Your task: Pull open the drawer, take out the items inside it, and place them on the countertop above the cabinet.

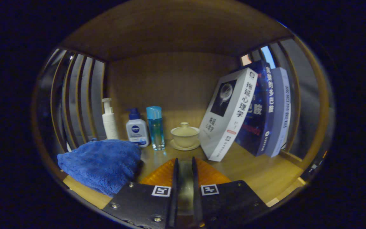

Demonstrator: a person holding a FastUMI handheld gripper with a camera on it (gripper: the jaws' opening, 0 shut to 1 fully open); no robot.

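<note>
The gripper (184,165) held its fingers nearly together, a narrow gap between them and nothing clamped. Its aim sat level with the wooden countertop (259,175) — seemingly the placing stage of the task. No drawer could be made out. Just beside the fingers at nine o'clock lay a crumpled blue terry towel (102,165), probably an item already set down. Beyond it stood a white pump bottle (109,119), a blue-capped bottle (136,128), a clear blue bottle (155,127); at twelve o'clock a lidded cream tea bowl (185,136); at two o'clock, leaning books (233,114).
</note>
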